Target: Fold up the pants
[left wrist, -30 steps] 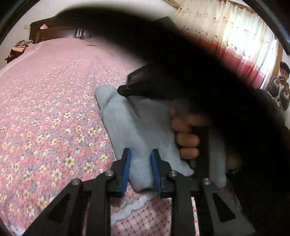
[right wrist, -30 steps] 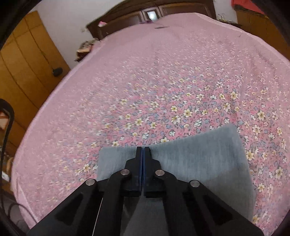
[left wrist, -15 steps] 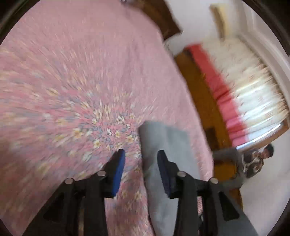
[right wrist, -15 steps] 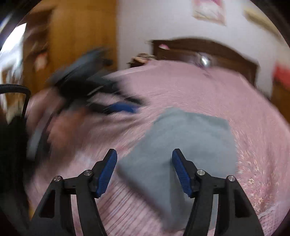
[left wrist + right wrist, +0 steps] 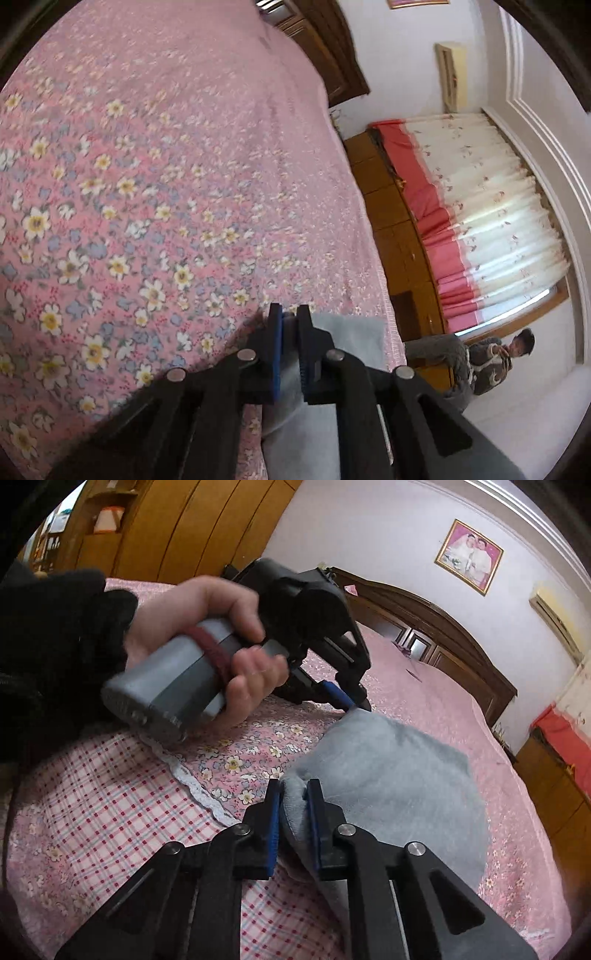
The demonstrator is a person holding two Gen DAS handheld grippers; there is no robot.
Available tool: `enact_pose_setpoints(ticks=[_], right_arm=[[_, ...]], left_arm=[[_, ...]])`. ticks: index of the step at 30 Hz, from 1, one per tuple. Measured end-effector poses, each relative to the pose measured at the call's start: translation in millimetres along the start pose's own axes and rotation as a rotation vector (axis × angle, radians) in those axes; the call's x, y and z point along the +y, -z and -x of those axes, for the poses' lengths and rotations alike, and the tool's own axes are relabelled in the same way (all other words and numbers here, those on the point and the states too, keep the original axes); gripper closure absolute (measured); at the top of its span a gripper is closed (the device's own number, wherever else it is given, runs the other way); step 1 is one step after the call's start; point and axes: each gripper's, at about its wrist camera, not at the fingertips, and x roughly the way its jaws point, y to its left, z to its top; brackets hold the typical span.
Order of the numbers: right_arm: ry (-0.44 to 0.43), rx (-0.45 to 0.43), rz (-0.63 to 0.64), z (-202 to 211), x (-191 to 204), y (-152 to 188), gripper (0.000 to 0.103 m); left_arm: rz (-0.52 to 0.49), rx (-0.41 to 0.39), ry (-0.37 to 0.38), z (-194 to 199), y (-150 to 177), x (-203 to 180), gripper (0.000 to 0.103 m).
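A wide bed with a pink flowered bedspread (image 5: 155,177) fills the room, backed by a dark wooden headboard (image 5: 436,620). Pale walls carry a gold-framed picture (image 5: 468,555) and an air conditioner (image 5: 451,75). Wooden wardrobes (image 5: 192,528) stand opposite a window — its white-and-red curtain (image 5: 491,221) glows with daylight.

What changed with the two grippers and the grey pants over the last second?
Both grippers let go, swung to the folded grey fleece pants' edge and regripped: left gripper closing on the far corner, right gripper closing on the near one. The pants stayed folded on the pink floral bedspread.
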Motion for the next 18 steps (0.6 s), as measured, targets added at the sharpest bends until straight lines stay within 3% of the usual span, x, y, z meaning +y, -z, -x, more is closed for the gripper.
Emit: enact_pose_setpoints(ticks=[8, 14, 15, 17, 18], right_arm=[[-0.04, 0.025, -0.056, 3, 2, -4, 0.09], [-0.099, 0.048, -0.163, 6, -20, -5, 0.091], [-0.106, 0.053, -0.171, 8, -21, -4, 0.091], [-0.118, 0.043, -0.173, 14, -23, -3, 0.088], [-0.13, 0.009, -0.186, 23, -28, -5, 0.084]], left_arm=[[-0.015, 0.003, -0.044, -12, -13, 6, 0.097], [-0.137, -0.035, -0.128, -10, -6, -15, 0.096], [-0.144, -0.052, -0.134, -4, -2, -19, 0.093], [-0.125, -0.075, -0.153, 2, 9, -27, 0.077], [-0.11, -0.077, -0.131, 12, 18, -27, 0.061]])
